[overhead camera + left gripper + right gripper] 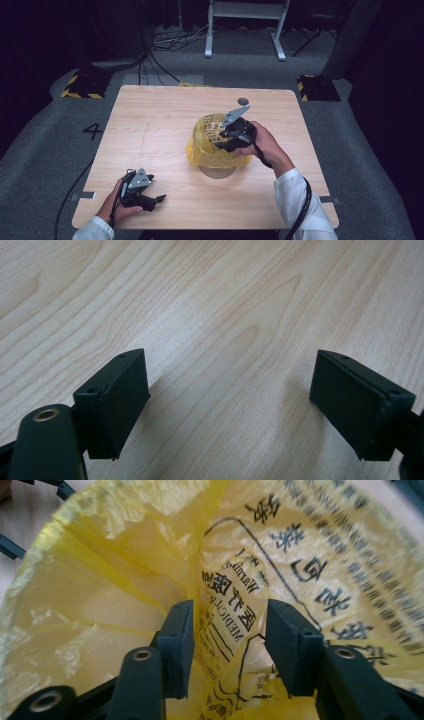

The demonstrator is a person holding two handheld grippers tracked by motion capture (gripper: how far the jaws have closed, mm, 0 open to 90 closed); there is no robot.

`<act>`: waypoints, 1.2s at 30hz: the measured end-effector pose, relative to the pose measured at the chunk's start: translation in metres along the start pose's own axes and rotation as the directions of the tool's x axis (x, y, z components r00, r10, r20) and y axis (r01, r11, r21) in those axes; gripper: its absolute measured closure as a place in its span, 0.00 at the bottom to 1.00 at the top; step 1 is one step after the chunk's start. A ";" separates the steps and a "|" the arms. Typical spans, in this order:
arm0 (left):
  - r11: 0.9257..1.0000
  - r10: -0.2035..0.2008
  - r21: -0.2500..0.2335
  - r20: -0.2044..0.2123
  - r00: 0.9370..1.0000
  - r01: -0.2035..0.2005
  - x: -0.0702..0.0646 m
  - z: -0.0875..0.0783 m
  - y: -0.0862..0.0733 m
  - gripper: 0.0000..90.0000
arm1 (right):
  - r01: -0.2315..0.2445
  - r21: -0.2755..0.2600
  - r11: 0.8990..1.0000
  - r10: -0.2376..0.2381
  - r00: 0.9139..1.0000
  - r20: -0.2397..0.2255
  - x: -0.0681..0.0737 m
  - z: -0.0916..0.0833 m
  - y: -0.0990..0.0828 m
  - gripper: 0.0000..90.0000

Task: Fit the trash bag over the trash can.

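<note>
A yellow plastic bag [204, 148] printed with black lettering lines a round container whose grey base [217, 173] shows under it, near the middle of the wooden table [150, 125]. My right gripper [222, 145] reaches over the bag's right rim and points into its mouth. In the right gripper view its jaws stand partly apart [230, 650] with a loose fold of the yellow bag [100, 605] between them, and the pads are not pressing it flat. My left gripper [159, 199] rests low at the table's near left, open [230, 405], with bare wood between its jaws.
A small dark round object [243, 101] lies near the table's far edge behind the bag. Beyond the table stand a white frame [245, 25], loose cables on the floor and two yellow-and-black striped blocks [82, 85]. Bare wood spreads across the table's left half.
</note>
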State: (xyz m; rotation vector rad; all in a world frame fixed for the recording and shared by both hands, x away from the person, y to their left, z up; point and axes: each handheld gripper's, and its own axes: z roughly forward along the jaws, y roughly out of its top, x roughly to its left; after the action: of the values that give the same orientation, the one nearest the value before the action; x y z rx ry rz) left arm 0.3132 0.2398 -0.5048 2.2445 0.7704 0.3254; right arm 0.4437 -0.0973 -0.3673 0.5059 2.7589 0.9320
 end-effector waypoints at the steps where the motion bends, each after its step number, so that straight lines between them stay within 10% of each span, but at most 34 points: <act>1: 1.000 0.000 0.000 0.000 1.000 0.000 0.000 0.000 0.000 0.17 | -0.005 0.019 1.000 0.005 1.000 0.006 0.000 0.002 0.001 0.60; 21: 1.000 0.000 0.000 0.000 1.000 0.000 0.000 0.000 0.000 0.17 | -0.037 0.174 0.984 0.005 0.984 0.180 0.001 0.022 0.008 0.38; 36: 1.000 -0.001 0.000 0.000 1.000 0.001 0.000 0.000 0.000 0.17 | -0.038 0.127 0.991 0.022 0.992 0.127 0.003 0.011 0.008 0.29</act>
State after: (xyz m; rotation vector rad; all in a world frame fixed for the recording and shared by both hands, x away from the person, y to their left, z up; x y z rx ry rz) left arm 0.3131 0.2398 -0.5048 2.2441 0.7710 0.3251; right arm 0.4463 -0.0846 -0.3712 0.6071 2.7166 0.7043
